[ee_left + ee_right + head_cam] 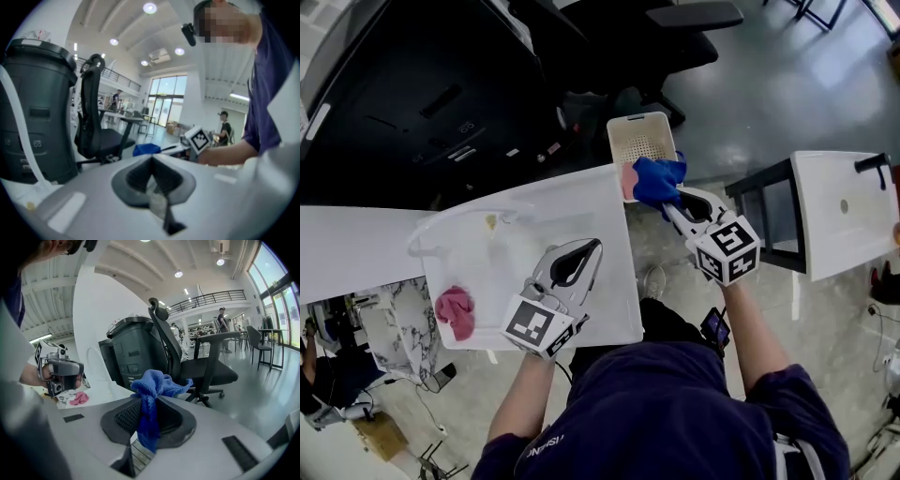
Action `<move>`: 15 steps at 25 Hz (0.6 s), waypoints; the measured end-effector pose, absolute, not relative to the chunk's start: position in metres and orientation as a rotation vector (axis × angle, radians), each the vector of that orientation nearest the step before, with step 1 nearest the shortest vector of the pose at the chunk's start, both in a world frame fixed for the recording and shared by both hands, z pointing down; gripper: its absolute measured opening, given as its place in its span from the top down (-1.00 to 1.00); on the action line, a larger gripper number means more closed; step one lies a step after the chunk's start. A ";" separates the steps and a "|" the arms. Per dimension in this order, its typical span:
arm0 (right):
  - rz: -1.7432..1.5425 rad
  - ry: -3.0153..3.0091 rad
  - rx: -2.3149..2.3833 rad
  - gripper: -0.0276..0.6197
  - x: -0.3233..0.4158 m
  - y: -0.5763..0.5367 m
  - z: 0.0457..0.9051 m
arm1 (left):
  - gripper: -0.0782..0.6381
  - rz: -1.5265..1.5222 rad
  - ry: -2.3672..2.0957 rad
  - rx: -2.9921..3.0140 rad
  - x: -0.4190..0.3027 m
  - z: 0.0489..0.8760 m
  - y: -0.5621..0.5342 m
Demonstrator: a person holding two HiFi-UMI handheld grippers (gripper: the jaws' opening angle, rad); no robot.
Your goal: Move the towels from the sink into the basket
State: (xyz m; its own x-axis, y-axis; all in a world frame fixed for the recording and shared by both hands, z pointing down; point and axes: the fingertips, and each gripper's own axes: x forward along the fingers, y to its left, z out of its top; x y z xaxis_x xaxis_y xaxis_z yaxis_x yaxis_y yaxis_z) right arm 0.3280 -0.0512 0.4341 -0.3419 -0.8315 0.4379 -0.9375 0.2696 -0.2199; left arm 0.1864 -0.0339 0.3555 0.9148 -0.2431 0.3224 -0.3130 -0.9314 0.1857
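Grey-floored workshop from above, with a white sink [487,253] at centre left. Nearest, the left tongs [592,247] hang over the sink, seemingly closed on nothing. A pink towel [455,312] lies in the sink's lower left. Further off, the right tongs [673,204] pinch a blue towel [657,178] beside the cream basket [642,139] at upper centre. Carry it fully over the opening before release, so it clears the rim. The towel hides the basket's near edge, and a pink patch [628,180] there may be another towel.
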 end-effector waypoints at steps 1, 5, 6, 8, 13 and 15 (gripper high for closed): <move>0.661 -2.302 1.643 0.70 0.333 -0.054 0.438 | 0.77 0.440 -0.423 2.838 0.190 0.357 -0.035; 0.682 -2.299 1.635 0.70 0.350 -0.067 0.452 | 0.77 0.459 -0.445 2.822 0.202 0.365 -0.042; 0.688 -2.300 1.633 0.70 0.353 -0.069 0.454 | 0.77 0.464 -0.449 2.818 0.204 0.367 -0.044; 0.702 -2.300 1.629 0.70 0.359 -0.075 0.460 | 0.77 0.474 -0.456 2.809 0.209 0.371 -0.047; 0.726 -2.303 1.610 0.70 0.369 -0.088 0.474 | 0.77 0.488 -0.474 2.787 0.219 0.380 -0.058; 0.735 -2.304 1.602 0.70 0.373 -0.094 0.479 | 0.77 0.494 -0.481 2.778 0.223 0.383 -0.061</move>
State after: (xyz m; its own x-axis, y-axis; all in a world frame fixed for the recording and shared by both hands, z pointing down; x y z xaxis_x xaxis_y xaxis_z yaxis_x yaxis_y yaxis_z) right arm 0.3730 -0.0939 0.4795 -0.3702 -0.8040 0.4654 -0.9249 0.2724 -0.2652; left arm 0.2233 -0.0608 0.3835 0.8863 -0.2724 0.3745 -0.3674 -0.9059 0.2106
